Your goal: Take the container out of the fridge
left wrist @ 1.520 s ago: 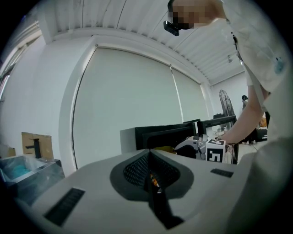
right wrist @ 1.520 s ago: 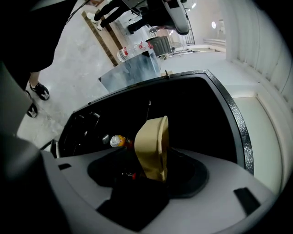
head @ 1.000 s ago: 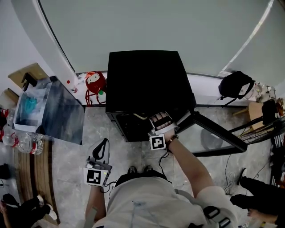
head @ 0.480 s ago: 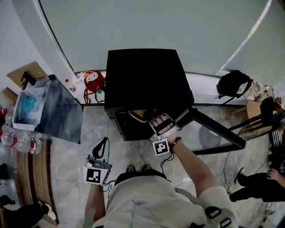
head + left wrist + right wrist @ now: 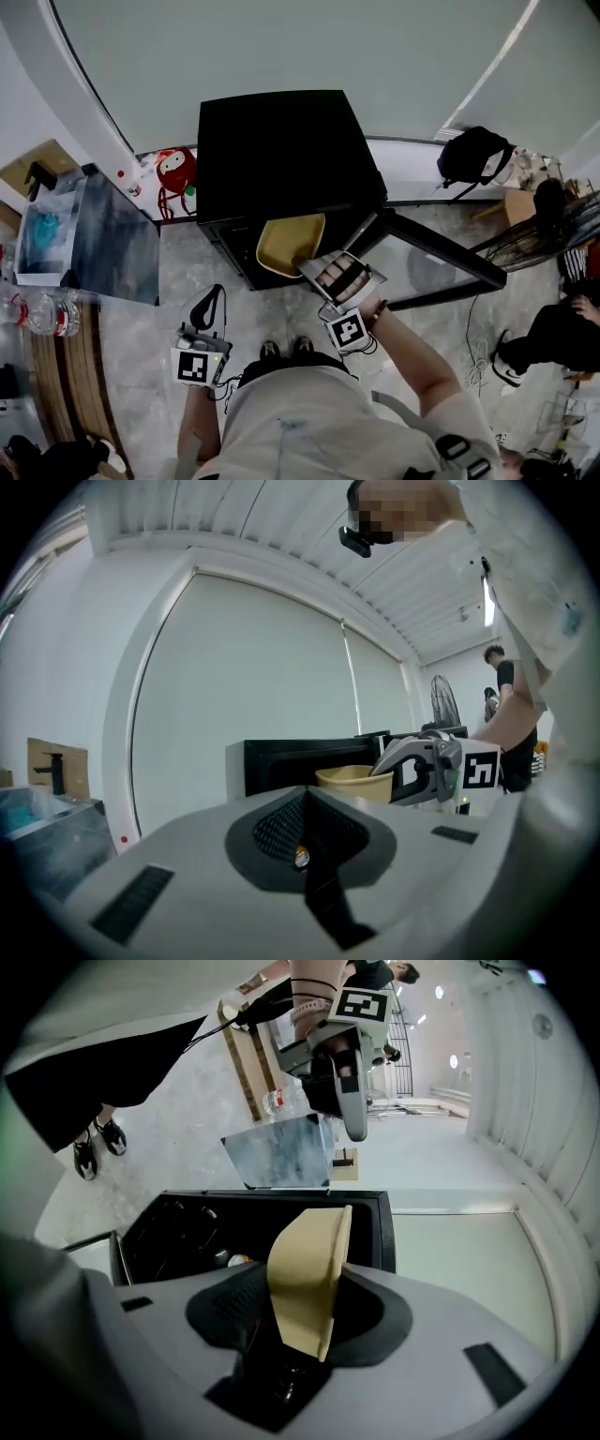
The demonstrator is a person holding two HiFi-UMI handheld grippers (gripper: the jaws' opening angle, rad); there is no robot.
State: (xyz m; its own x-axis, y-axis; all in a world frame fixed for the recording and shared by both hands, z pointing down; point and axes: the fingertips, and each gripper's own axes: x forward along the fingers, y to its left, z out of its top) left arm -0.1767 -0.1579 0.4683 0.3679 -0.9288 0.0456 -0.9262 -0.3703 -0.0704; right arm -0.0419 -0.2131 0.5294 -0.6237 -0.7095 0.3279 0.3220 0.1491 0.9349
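a grey marbled floor (image 5: 131,347) runs up to a wide pale blind (image 5: 281,47) that fills the far wall. a black fridge (image 5: 281,150) stands on the floor against that wall. its door (image 5: 441,267) is swung wide toward the person's right and juts out beside the right arm. the yellow container (image 5: 289,244) hangs at the fridge's open front edge, mostly outside it, with the right tongs (image 5: 307,266) clenched on its near rim. the left tongs (image 5: 210,298) are pressed together on nothing, low by the person's left side and well apart from the fridge. left of the fridge sit a red toy (image 5: 175,173) and a grey box (image 5: 108,239), with water bottles (image 5: 42,314) near the box. a black backpack (image 5: 473,155) rests on a white ledge (image 5: 412,173) to the right. a bystander (image 5: 548,337) sits past the open door, at the floor's right edge.
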